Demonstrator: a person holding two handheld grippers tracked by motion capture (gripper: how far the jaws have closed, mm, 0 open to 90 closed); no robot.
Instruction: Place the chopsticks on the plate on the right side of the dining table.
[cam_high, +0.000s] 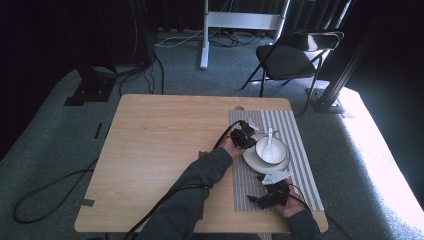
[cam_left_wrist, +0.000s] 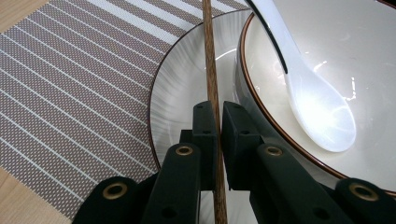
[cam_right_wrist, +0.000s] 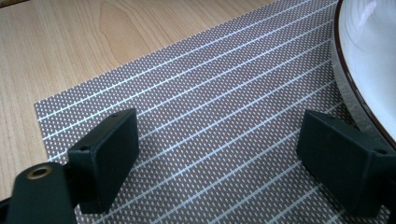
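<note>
A white bowl with a brown rim stands on a white plate on the striped placemat. In the bowl lies a white ceramic spoon. My left gripper is shut on a thin wooden chopstick, which runs over the plate just left of the bowl. In the high view the left gripper sits at the bowl's left edge. My right gripper stands open over the placemat with nothing between its jaws, the plate's rim at its right. It is near the table's front edge.
The wooden table is bare left of the placemat. Behind the table stand a black folding chair, a white frame stand and a black post base. Cables lie on the carpet at the left.
</note>
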